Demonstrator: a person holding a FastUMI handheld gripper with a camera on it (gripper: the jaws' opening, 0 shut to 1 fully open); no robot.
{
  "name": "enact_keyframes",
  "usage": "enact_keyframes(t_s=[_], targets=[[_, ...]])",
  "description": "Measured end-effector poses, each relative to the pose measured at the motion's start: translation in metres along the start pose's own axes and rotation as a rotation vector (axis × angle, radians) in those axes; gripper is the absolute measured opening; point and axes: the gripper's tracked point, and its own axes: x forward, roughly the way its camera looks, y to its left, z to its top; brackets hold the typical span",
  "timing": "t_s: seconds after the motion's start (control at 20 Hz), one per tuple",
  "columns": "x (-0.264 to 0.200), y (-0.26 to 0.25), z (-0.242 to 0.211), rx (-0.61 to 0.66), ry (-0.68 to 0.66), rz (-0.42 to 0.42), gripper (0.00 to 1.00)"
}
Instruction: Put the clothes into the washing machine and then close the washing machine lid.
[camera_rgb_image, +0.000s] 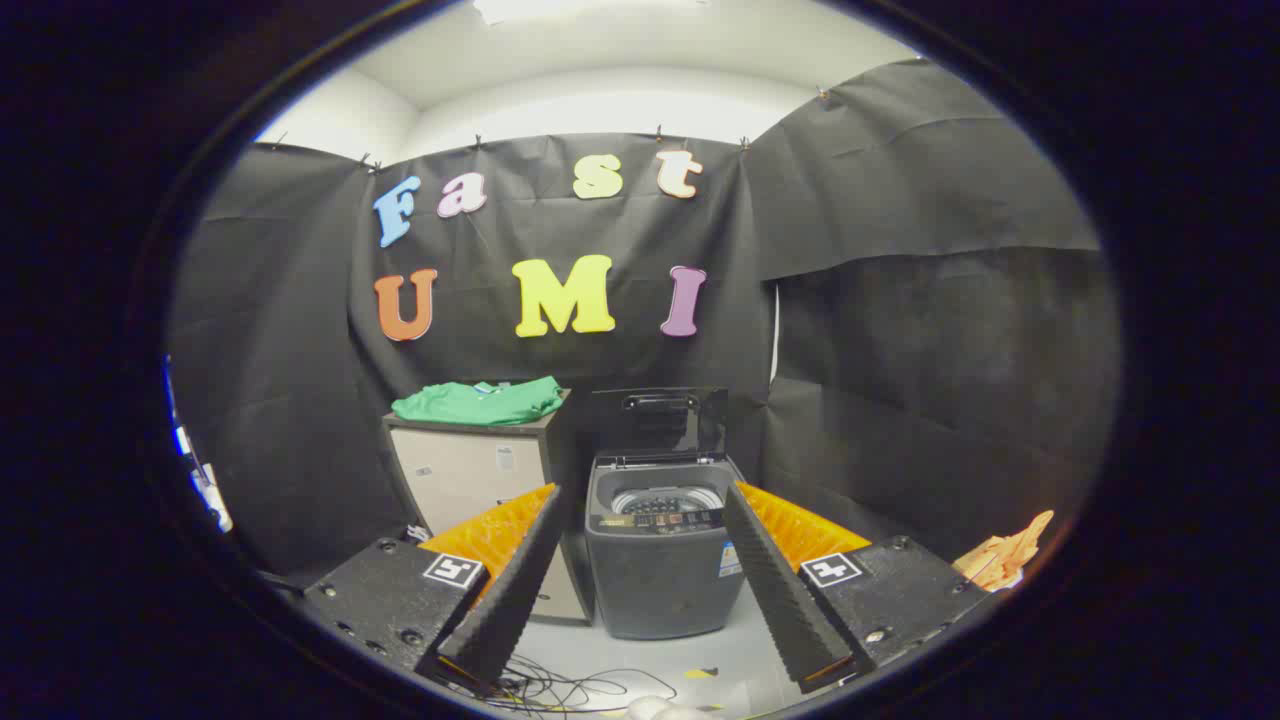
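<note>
A folded green garment (480, 402) lies on top of a small beige cabinet (470, 475), beyond my left finger. Right of the cabinet stands a dark grey top-loading washing machine (660, 570), seen between my two fingers and some way ahead. Its lid (658, 422) stands raised against the black cloth wall, and the round drum opening (668, 498) shows beneath it. My gripper (643, 525) is open, its fingers spread wide with nothing between them, well short of both the garment and the machine.
Black cloth walls close the booth on the back, left and right. Loose cables (560, 690) lie on the pale floor just below my fingers. An orange object (1005, 562) sits low at the right wall.
</note>
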Motion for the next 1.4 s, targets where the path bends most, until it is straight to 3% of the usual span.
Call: enact_keyframes(t_s=[0.95,1.4], targets=[[0.009,0.0,0.012,0.013,0.01,-0.019,1.0],[0.043,0.028,0.042,-0.008,-0.002,-0.024,1.0]])
